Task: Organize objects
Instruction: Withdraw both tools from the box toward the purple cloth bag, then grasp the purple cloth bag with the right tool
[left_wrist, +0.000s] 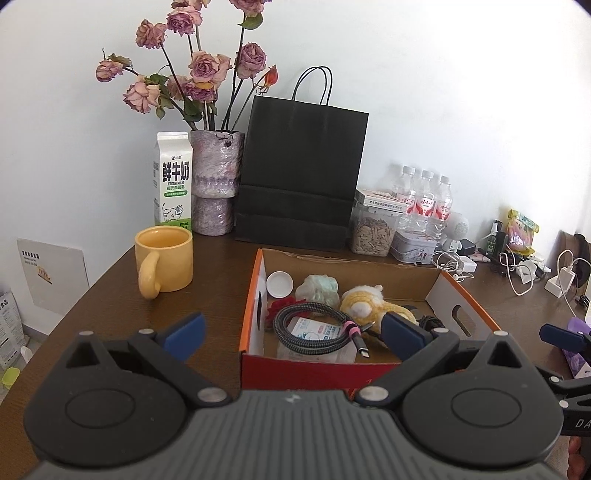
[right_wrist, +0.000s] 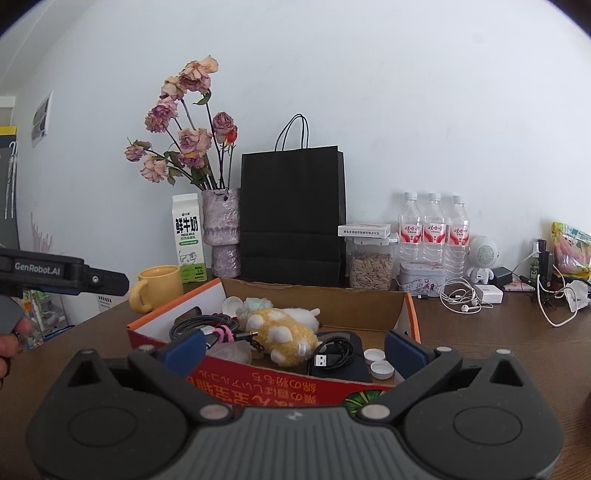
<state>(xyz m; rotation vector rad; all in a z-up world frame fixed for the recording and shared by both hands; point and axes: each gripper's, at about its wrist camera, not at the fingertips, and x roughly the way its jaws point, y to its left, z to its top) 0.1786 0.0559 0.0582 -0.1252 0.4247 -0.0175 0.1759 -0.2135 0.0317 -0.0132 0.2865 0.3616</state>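
An open red and orange cardboard box sits on the brown table. Inside lie a yellow plush toy, a coiled braided cable, a white cap, a pale green puff, a black USB cable and two white bottle caps. My left gripper hovers open at the box's near left corner, holding nothing. My right gripper hovers open over the box's near wall, also holding nothing.
Behind the box stand a yellow mug, a milk carton, a vase of dried roses, a black paper bag, a seed jar, water bottles and tangled chargers. A hand shows at left.
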